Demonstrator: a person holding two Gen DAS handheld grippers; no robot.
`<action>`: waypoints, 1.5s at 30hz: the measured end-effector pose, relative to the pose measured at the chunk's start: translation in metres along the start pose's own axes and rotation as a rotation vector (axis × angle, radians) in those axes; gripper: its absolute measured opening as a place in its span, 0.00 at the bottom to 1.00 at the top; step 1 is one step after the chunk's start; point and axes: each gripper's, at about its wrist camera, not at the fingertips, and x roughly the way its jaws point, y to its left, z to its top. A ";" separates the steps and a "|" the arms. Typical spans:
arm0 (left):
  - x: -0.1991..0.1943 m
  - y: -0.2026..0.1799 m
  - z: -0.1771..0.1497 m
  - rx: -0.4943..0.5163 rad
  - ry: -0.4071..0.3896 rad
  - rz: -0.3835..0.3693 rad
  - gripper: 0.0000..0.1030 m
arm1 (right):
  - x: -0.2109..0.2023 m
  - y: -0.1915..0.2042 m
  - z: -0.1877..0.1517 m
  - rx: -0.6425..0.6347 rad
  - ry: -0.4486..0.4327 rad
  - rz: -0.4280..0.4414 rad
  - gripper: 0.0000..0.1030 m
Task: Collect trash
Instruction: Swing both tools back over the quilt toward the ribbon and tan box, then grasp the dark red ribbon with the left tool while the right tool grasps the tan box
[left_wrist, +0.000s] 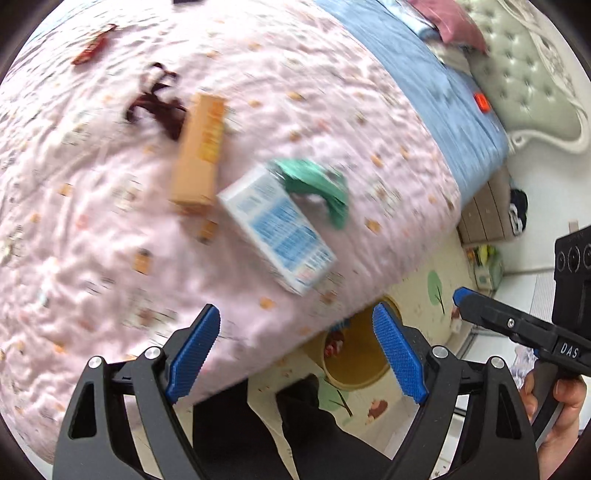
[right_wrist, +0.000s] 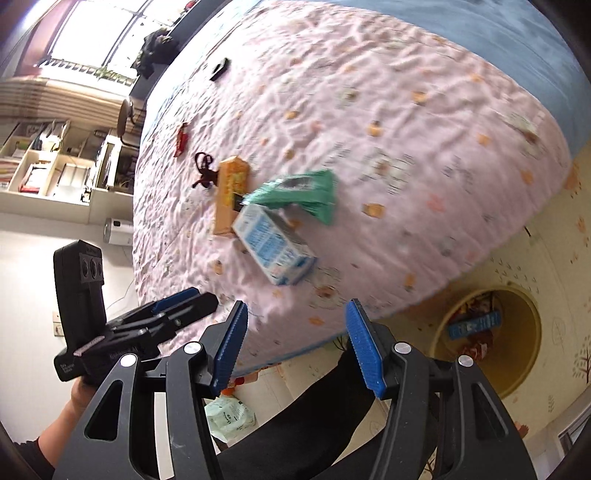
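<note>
bedspread (left_wrist: 110, 221) – pink, small prints | carton (left_wrist: 275, 230) – white-blue | wrapper (left_wrist: 321, 184) – green

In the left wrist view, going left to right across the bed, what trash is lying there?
Red wrapper → dark brown scrap → orange carton → blue and white carton → green packet.

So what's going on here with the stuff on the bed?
A person holds a gripper in each hand above a pink bedspread. Both the left gripper and the right gripper are open and empty. On the bed lie a blue and white carton, an orange box, a green wrapper and a red wrapper. A yellow bin on the floor already holds some trash.
</note>
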 end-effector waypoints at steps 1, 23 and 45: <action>-0.008 0.014 0.005 -0.009 -0.013 0.007 0.82 | 0.005 0.010 0.005 -0.012 0.000 -0.004 0.53; -0.030 0.161 0.086 -0.190 -0.068 0.020 0.83 | 0.135 0.143 0.093 -0.142 0.077 -0.121 0.61; 0.025 0.180 0.162 -0.317 0.012 -0.049 0.85 | 0.230 0.111 0.142 -0.121 0.264 -0.191 0.39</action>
